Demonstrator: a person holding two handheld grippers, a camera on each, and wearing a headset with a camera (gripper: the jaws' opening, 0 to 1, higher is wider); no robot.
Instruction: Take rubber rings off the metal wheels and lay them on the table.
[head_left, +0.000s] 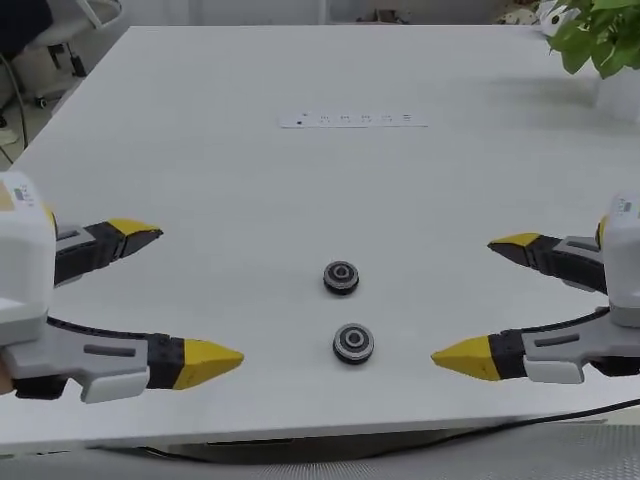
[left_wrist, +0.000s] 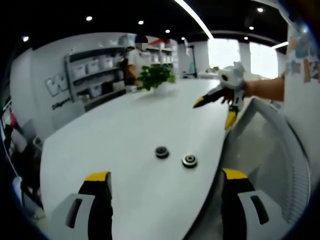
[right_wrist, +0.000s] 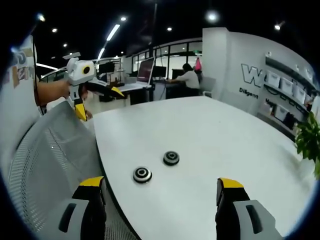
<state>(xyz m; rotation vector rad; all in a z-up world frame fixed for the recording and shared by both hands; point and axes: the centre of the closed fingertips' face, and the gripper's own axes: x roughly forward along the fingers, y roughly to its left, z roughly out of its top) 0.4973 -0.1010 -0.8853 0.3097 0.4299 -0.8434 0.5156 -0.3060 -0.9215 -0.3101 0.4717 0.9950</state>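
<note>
Head view: two wheels (head_left: 341, 278) lie close together near the front edge of the table (head_left: 300, 180), each with its dark ring (head_left: 339, 344) apparently on (too small to be sure). The left tool (head_left: 200, 296) and right tool (head_left: 462, 300) hover on either side, jaws wide apart, holding nothing. I judge the task not yet begun. Next, one tool should pin a wheel while the other peels its ring.

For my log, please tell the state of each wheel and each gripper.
Far metal wheel with black rubber ring: flat on white table, ring on.
Near metal wheel with black rubber ring: flat on table, ring on.
Left yellow-tipped gripper: open, empty.
Right yellow-tipped gripper: open, empty.
</note>
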